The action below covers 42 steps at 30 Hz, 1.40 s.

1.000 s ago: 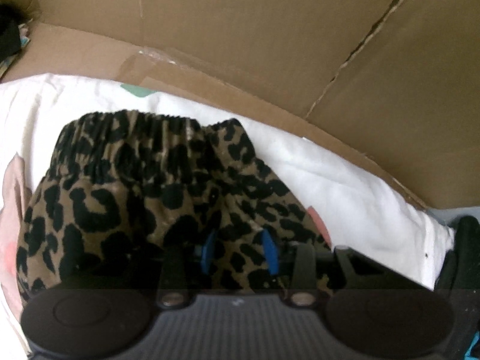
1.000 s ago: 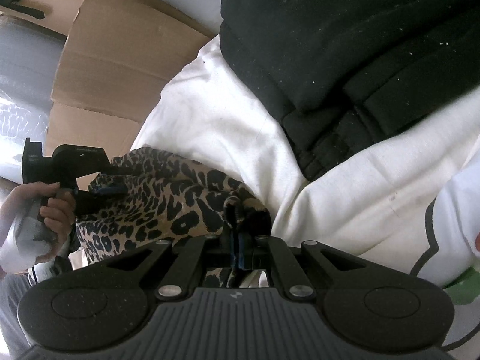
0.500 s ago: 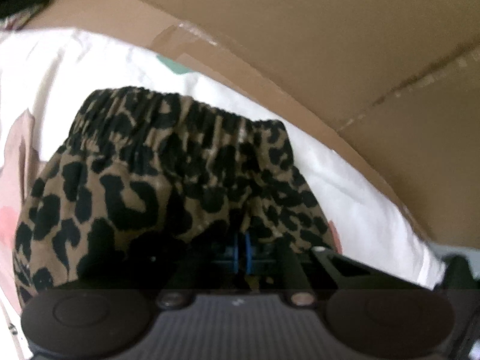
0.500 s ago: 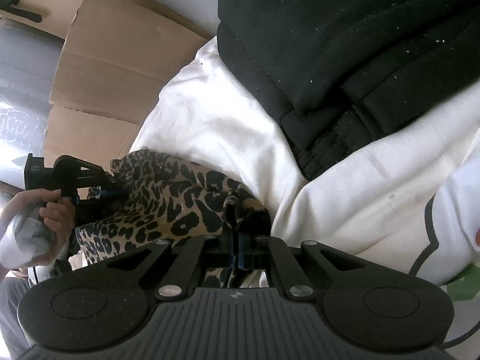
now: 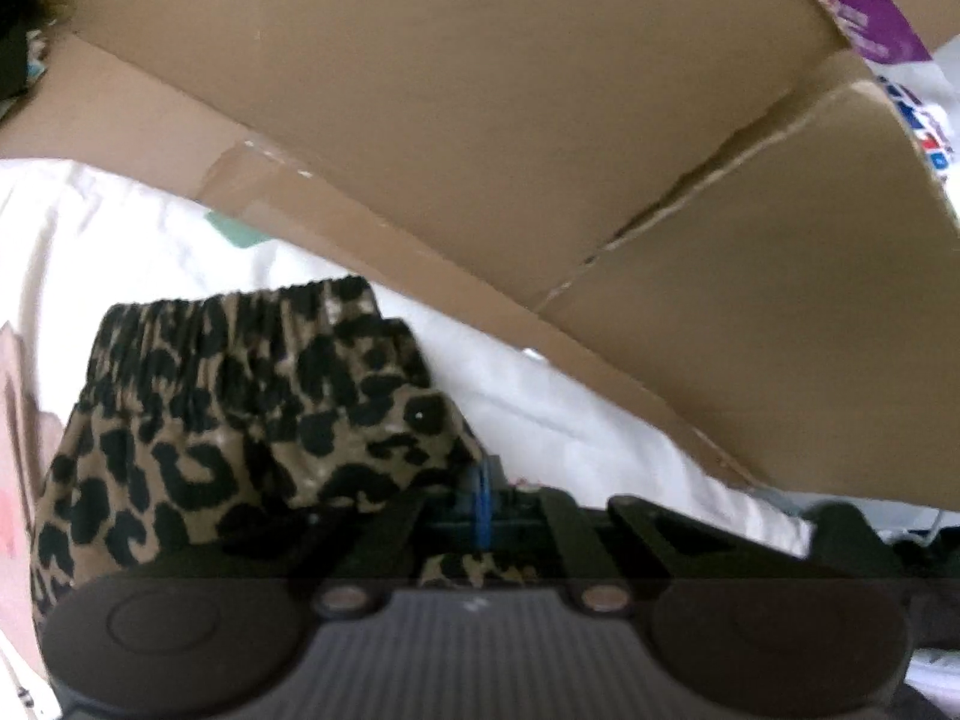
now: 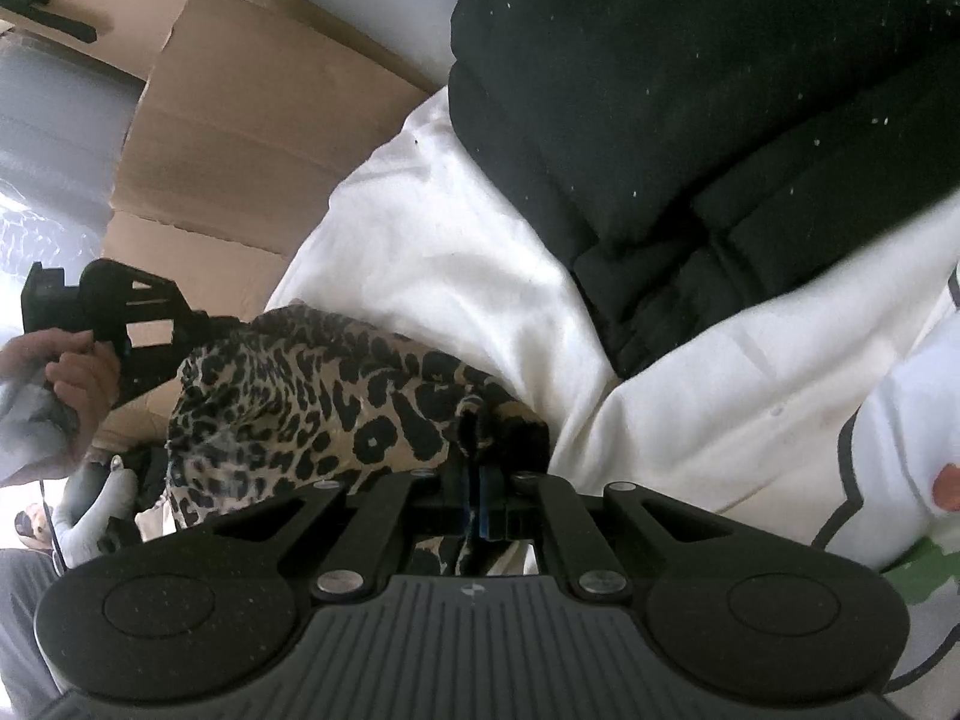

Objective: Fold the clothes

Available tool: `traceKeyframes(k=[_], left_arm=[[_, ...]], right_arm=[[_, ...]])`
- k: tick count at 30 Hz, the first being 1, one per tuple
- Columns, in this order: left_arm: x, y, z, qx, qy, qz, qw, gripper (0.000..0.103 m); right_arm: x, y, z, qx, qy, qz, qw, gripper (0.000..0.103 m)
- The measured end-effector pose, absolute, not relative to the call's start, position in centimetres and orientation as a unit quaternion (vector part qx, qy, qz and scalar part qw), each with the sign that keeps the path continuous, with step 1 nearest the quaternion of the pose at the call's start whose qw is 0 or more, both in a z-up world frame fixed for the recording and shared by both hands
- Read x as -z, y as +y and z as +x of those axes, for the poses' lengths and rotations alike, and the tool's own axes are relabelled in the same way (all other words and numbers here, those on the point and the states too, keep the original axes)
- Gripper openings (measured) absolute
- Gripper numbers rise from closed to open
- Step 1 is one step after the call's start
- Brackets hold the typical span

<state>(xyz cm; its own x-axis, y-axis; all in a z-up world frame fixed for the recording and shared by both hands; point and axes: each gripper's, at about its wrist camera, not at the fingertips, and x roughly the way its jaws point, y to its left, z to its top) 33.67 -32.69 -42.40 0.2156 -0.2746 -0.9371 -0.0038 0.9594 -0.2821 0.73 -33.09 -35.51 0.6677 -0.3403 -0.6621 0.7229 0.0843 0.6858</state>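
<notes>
Fingers (image 5: 483, 495) of your left gripper and your right gripper (image 6: 474, 498) are each clamped on the leopard-print shorts (image 6: 312, 402), held over the white bedding (image 6: 456, 276); thin, limp, light cloth; grip hems near the gathered waistband (image 5: 240, 324).

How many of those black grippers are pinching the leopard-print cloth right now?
2. The left gripper is shut on the leopard-print garment's right-hand edge in its own view; the right gripper is shut on another bunched edge.

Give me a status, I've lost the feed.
Left gripper shut on leopard-print garment. Right gripper shut on it too. Garment over white bedding. Black clothes beyond, apart.
</notes>
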Motion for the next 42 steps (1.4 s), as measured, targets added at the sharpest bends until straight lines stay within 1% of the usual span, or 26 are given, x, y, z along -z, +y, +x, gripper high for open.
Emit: traceKeyframes(k=[8, 15, 18, 20, 21, 22, 24, 28, 32, 34, 39, 41, 42], left_arm=[[42.1, -33.9, 33.9, 0.109, 0.617, -0.103, 0.773, 0.000], [43.9, -33.3, 34.3, 0.130, 0.624, -0.111, 0.763, 0.000], [44.8, -33.4, 34.4, 0.132, 0.639, -0.102, 0.751, 0.001], [44.3, -33.7, 33.6, 0.140, 0.641, -0.093, 0.749, 0.003], [44.0, -33.9, 33.2, 0.144, 0.643, -0.089, 0.747, 0.009], [43.7, -34.0, 32.9, 0.148, 0.644, -0.085, 0.746, 0.022], [43.2, -34.4, 32.1, 0.156, 0.646, -0.076, 0.743, 0.033], [42.2, -35.1, 30.6, 0.171, 0.651, -0.058, 0.737, 0.033], [43.6, -36.3, 29.3, 0.173, 0.687, -0.049, 0.704, 0.032], [43.8, -36.8, 28.9, 0.164, 0.692, -0.038, 0.702, 0.027], [44.9, -36.6, 28.8, 0.141, 0.697, -0.035, 0.702, 0.027], [45.1, -36.2, 28.8, 0.140, 0.693, -0.039, 0.706, 0.017], [45.1, -36.2, 28.7, 0.143, 0.691, -0.038, 0.708, 0.002]], right_arm=[[35.2, -32.8, 0.4, 0.376, 0.167, 0.561, 0.718, 0.001], [34.2, -32.7, -0.6, 0.383, 0.171, 0.544, 0.727, 0.000], [34.1, -32.9, -0.8, 0.388, 0.175, 0.541, 0.725, 0.000], [34.2, -33.0, -0.8, 0.388, 0.177, 0.543, 0.723, 0.000], [34.3, -32.9, -0.8, 0.386, 0.179, 0.546, 0.722, 0.000], [34.3, -32.9, -0.8, 0.384, 0.180, 0.548, 0.721, 0.000], [34.3, -32.8, -0.8, 0.379, 0.183, 0.553, 0.719, 0.000], [34.7, -32.6, -0.7, 0.378, 0.176, 0.562, 0.714, 0.000], [34.7, -32.4, -0.5, 0.382, 0.173, 0.562, 0.713, 0.000], [34.7, -32.4, -0.5, 0.383, 0.172, 0.561, 0.713, 0.000], [34.7, -32.4, -0.4, 0.386, 0.172, 0.558, 0.714, 0.001], [34.6, -32.3, -0.4, 0.388, 0.171, 0.554, 0.716, 0.001], [34.5, -32.3, -0.4, 0.389, 0.171, 0.552, 0.718, 0.001]])
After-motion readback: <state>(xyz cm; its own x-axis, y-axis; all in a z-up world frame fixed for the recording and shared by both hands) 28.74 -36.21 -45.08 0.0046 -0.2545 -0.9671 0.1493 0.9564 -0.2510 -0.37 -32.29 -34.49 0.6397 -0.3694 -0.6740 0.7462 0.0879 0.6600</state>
